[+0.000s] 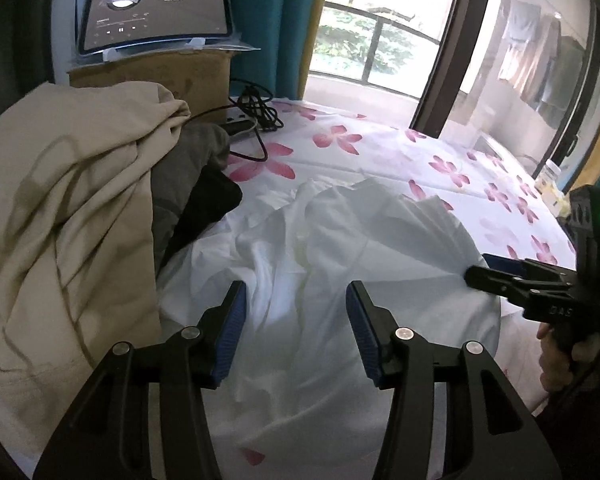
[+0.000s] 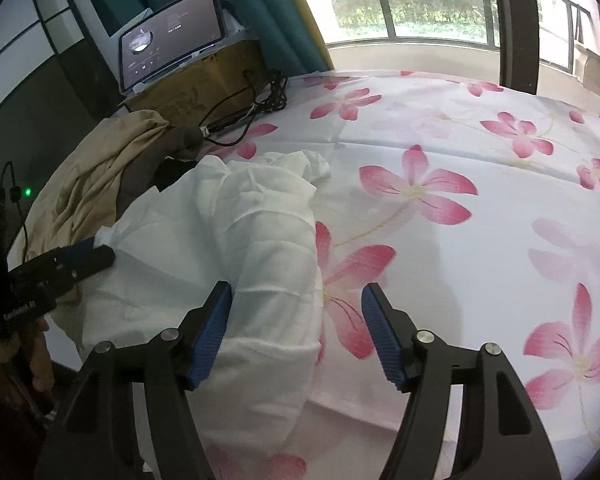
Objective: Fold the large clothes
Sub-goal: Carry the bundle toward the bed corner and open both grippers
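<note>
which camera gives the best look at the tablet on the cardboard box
The left wrist view: the tablet faces it nearly head-on, screen controls visible. In the right wrist view it is smaller and angled.

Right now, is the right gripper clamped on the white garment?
No, the right gripper is open above the white garment, pads clear.

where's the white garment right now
The white garment lies rumpled on the floral bedsheet near the bed's front edge, just right of the beige clothes pile, with both open grippers above it in each wrist view.
</note>
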`<state>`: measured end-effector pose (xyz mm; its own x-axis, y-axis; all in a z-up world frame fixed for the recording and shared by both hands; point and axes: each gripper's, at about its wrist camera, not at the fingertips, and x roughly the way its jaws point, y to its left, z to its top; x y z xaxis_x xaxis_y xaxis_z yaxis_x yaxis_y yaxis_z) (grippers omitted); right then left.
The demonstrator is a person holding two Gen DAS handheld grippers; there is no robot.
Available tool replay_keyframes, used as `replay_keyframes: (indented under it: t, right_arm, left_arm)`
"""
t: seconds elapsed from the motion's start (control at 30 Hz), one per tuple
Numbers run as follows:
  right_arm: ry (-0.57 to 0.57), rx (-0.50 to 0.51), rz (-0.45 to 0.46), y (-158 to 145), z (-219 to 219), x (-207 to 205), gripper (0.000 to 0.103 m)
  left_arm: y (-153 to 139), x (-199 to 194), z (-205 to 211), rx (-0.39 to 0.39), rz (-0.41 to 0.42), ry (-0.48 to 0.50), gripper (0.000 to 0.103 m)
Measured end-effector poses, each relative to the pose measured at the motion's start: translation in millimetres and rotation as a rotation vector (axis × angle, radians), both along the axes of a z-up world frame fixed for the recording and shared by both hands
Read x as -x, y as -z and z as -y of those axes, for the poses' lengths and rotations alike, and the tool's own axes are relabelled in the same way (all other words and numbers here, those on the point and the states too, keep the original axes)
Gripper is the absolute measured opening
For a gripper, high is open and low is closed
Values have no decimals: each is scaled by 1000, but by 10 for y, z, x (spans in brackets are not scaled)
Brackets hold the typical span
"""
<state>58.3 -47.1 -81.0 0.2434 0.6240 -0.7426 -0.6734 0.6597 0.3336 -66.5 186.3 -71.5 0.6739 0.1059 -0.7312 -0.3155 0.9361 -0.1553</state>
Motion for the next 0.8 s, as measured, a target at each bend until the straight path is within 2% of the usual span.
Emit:
replay_keyframes:
  t: [0.2, 0.33, 0.47, 0.8]
  right_arm:
    - [1, -20, -6, -33, 212, 1, 67]
    - [13, -37, -13, -32, 389, 4, 79]
    - [36, -41, -13, -31, 617, -13, 80]
    - [149, -48, -20, -22, 1180, -172, 80]
  left_arm:
    - [-80, 3, 177, -26, -12, -15, 54]
    - [-142, 69, 283, -32, 6, -44, 54]
    - [-207, 82, 389, -33, 30, -74, 54]
    - [-185, -239, 803, -14, -15, 37, 54]
